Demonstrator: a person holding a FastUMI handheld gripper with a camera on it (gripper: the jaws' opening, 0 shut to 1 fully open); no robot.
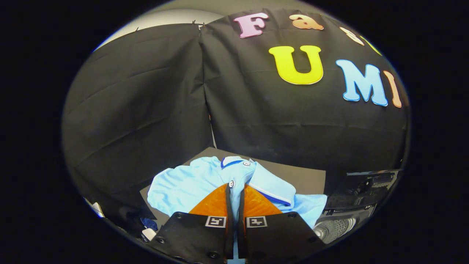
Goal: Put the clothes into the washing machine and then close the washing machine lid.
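A light blue polo shirt (190,187) with a dark-trimmed collar lies bunched on a dark grey mat (307,178). My gripper (235,187) sits right over the shirt's button placket. Its fingers are drawn close together, and a thin strip of blue cloth shows in the narrow gap between them. The shirt spreads out to both sides of the fingers and beyond them. To the right of the fingers stands the washing machine (335,227), its ribbed metal drum showing from above, with the dark lid (366,187) raised behind it.
The black cloth booth wall (146,110) hangs close behind the mat. Small dark blue and white items (148,227) lie left of the fingers at the mat's near corner.
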